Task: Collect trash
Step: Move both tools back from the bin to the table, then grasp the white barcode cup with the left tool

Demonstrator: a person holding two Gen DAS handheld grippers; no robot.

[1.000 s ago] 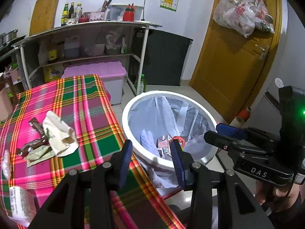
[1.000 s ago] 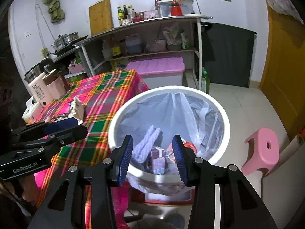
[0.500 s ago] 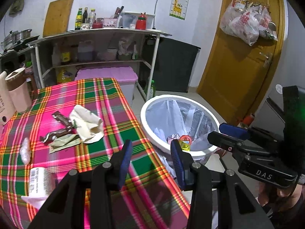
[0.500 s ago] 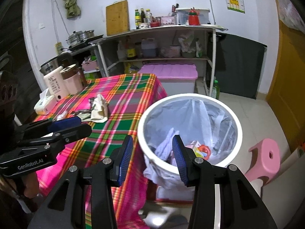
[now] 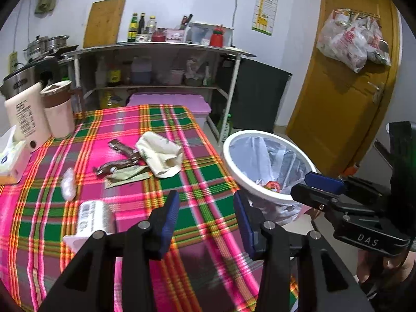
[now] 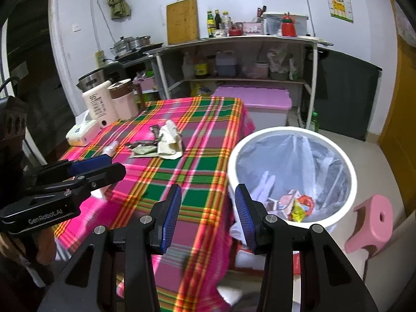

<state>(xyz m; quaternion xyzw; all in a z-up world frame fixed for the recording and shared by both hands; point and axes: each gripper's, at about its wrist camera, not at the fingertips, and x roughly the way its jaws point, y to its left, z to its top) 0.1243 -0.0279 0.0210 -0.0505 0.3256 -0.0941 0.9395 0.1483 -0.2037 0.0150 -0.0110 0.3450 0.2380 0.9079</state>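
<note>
A white bin (image 5: 228, 153) with a clear liner stands at the table's right edge and holds wrappers; it also shows in the right wrist view (image 6: 348, 171). Trash lies on the plaid tablecloth (image 5: 202, 174): a crumpled cream paper bag (image 5: 161, 156), brown wrappers (image 5: 117, 165), a green flat packet (image 5: 127, 178), a small clear bag (image 5: 68, 186) and a white labelled roll (image 5: 93, 219). My left gripper (image 5: 206, 215) is open and empty above the table's near part. My right gripper (image 6: 208, 213) is open and empty, between table edge and bin.
A tissue box (image 5: 10, 156), a white bottle (image 5: 26, 114) and a pink jug (image 5: 58, 109) stand at the table's far left. A pink stool (image 6: 371, 221) sits right of the bin. A shelf unit (image 5: 156, 72) and a pink storage box (image 6: 260, 104) lie behind.
Both grippers have pulled back from over the bin and swung left toward the table. The bin now sits to the right; more of the table's trash is in view. Both stay open.
</note>
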